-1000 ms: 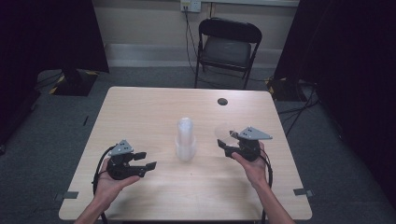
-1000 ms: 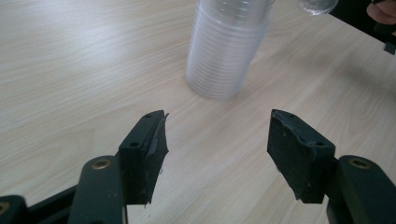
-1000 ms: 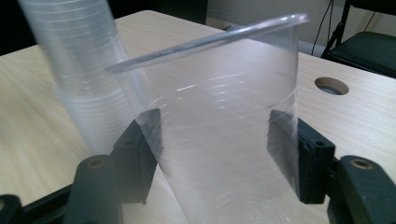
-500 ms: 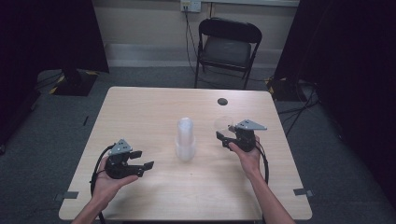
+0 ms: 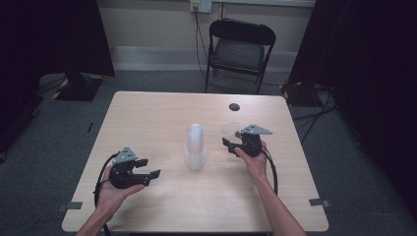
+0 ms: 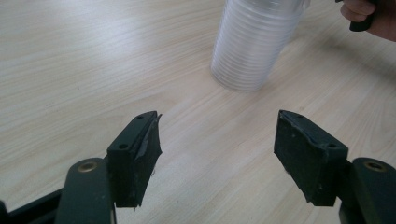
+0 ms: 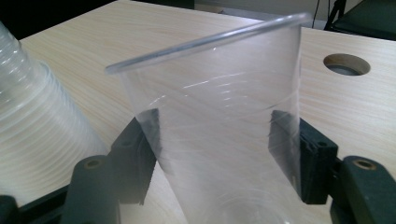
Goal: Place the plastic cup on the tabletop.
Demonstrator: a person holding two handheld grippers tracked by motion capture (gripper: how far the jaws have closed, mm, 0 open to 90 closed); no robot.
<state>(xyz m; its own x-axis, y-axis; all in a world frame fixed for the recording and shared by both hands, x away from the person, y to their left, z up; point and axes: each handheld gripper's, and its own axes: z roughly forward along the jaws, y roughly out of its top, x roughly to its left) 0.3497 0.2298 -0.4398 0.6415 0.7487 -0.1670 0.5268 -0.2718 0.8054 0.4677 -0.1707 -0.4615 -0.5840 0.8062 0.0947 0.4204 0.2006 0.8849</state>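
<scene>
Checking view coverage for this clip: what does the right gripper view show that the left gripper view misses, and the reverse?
Right gripper view: a single clear cup between the right gripper jaws, rim up and tilted, and a round hole in the tabletop. Left gripper view: the left gripper with jaws apart over bare wood, nothing between them. Both: the stack of clear cups and the light wooden table.

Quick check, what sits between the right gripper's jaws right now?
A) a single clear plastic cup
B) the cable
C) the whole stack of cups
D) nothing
A: in the right gripper view a single clear plastic cup stands, tilted, between the two black jaws of the right gripper, while the stack of cups stands apart on the table.
</scene>
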